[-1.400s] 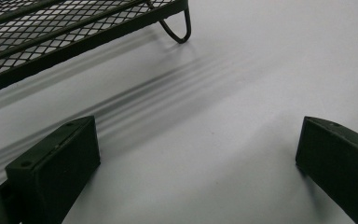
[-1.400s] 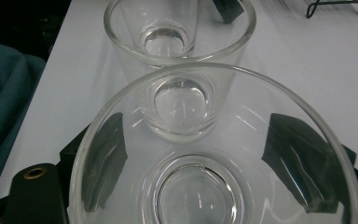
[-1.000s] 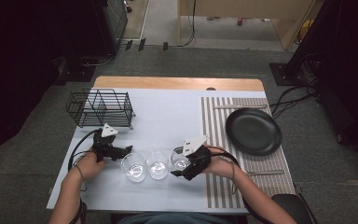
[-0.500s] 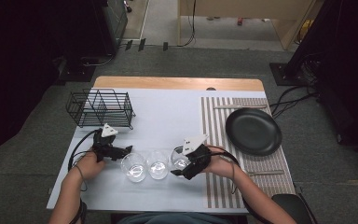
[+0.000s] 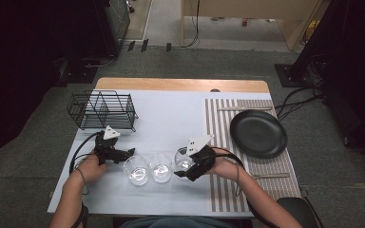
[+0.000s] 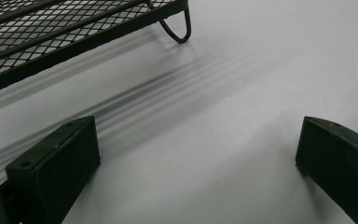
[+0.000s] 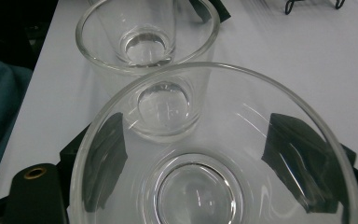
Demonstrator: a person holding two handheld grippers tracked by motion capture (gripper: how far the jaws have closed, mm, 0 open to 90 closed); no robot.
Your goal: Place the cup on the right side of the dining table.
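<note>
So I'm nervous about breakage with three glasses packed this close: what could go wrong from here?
The right gripper has its jaws around the right-hand clear drinking glass, which stands close beside the middle clear glass; lifting it at a tilt might knock that neighbour. Smooth glass could also slip from the black jaws. The open left gripper near the left clear glass might nudge it.

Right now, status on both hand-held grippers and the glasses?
Left hand-held gripper open, empty, beside left glass. Right hand-held gripper jaws around right glass, closure unclear. Middle glass close alongside.
</note>
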